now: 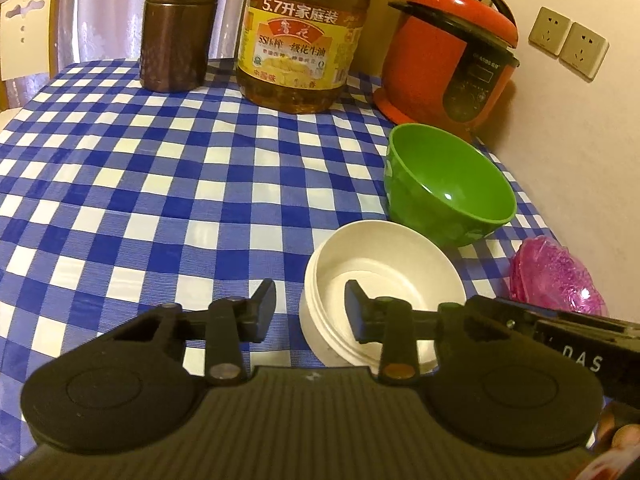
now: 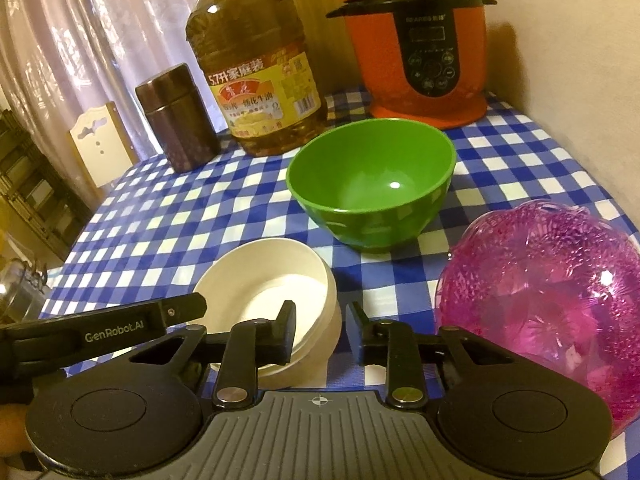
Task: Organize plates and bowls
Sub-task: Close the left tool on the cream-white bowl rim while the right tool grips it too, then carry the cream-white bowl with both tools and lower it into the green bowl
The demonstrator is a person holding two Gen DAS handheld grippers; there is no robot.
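White bowl [image 1: 384, 280] sat with its rim between both open claws, left [image 1: 310, 310] and right [image 2: 320, 330]. Neither squeezed yet. Next, I think, pinch and lift

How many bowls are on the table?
3: a white bowl nearest the fingers, a green bowl behind it before the red cooker, and a pink bowl at the right.

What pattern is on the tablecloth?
Blue and white checks on the tablecloth; the left wrist view shows it best.
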